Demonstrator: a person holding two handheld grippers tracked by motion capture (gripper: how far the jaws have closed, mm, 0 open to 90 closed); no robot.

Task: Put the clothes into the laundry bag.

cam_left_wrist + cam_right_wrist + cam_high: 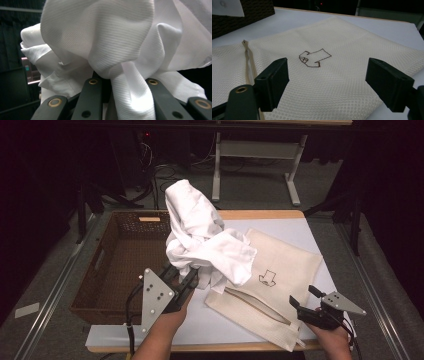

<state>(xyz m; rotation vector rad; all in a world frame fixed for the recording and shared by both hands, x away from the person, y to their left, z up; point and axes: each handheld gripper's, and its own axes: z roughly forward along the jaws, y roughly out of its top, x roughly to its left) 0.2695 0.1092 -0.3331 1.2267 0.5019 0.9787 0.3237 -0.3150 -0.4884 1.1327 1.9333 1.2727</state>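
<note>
White cloth [200, 232] pinched by left gripper [186, 279], hiding basket [107, 270] corner | right gripper [303, 301] fingers spread

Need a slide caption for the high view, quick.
Left gripper lifts a white cloth beside the wicker basket; right gripper open near the mesh bag.

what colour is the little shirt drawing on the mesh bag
Dark brown outline on the cream mesh bag; the shirt drawing shows best in the right gripper view.

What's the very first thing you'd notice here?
The big crumpled white cloth, lifted over the middle of the table, pinched by the left gripper. Under it lies a cream mesh bag with a small shirt drawing, and the right gripper is open near its corner. A brown wicker basket stands at the left.
</note>
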